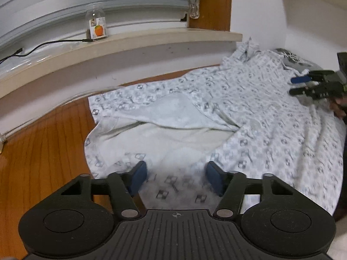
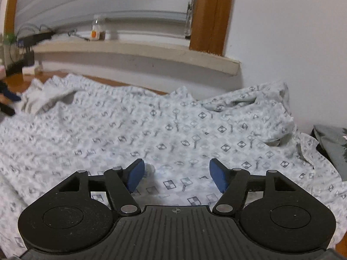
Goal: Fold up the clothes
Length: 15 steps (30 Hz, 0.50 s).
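A: What does the left wrist view show?

B: The left gripper [image 1: 176, 176] hangs with its blue pads spread wide and nothing between them, just above the near edge of the patterned garment [image 1: 249, 112]. That garment lies spread on the wooden floor [image 1: 43, 147], running from near centre to far right, with a paler inner panel turned up in the middle. At the far right the right gripper [image 1: 300, 85] shows from the side over the cloth; its two fingers stand apart. On the window ledge [image 1: 151, 41] at far left sit a clear jar [image 1: 96, 21] with an orange label and a black cable [image 1: 43, 44]

A: And the right wrist view?

B: The right gripper [image 2: 176, 174] has its fingers wide apart too, empty, low over the same garment [image 2: 151, 125], which fills the floor from left to right, rumpled at the far right by the white wall [image 2: 292, 32]. A grey cloth [image 2: 331, 143] lies at the right edge, just beside it. Dark blurred shapes at the far left edge I cannot make out
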{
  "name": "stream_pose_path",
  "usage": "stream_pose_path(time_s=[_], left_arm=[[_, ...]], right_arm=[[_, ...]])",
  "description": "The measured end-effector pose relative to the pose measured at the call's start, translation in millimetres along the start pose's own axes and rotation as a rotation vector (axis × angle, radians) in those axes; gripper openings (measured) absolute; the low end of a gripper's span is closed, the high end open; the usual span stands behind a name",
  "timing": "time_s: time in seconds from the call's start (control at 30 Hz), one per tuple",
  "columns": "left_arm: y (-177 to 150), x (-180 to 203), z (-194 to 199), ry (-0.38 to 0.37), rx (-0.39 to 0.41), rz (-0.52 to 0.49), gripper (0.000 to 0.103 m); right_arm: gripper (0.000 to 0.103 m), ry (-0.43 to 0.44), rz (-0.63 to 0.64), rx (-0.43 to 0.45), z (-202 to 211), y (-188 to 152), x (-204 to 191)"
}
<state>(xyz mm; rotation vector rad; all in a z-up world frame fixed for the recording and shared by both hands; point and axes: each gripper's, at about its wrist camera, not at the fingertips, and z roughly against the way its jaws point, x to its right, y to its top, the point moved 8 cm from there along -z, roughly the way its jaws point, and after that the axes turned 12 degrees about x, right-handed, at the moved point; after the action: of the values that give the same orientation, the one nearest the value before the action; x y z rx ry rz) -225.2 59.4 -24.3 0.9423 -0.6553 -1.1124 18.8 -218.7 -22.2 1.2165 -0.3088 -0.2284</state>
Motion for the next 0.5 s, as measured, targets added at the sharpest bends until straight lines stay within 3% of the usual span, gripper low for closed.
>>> stream_pose_path(time_s=[0.33, 0.5], left_arm=[[-23, -14, 34, -0.018, -0.068, 0.01, 0.054], [-17, -21, 35, -0.016, -0.041, 0.068, 0.054]], right_arm=[[0.068, 0.02, 0.029, -0.032, -8, 2, -19], [0.068, 0.1, 0.052, 0.004, -19, 24, -63]])
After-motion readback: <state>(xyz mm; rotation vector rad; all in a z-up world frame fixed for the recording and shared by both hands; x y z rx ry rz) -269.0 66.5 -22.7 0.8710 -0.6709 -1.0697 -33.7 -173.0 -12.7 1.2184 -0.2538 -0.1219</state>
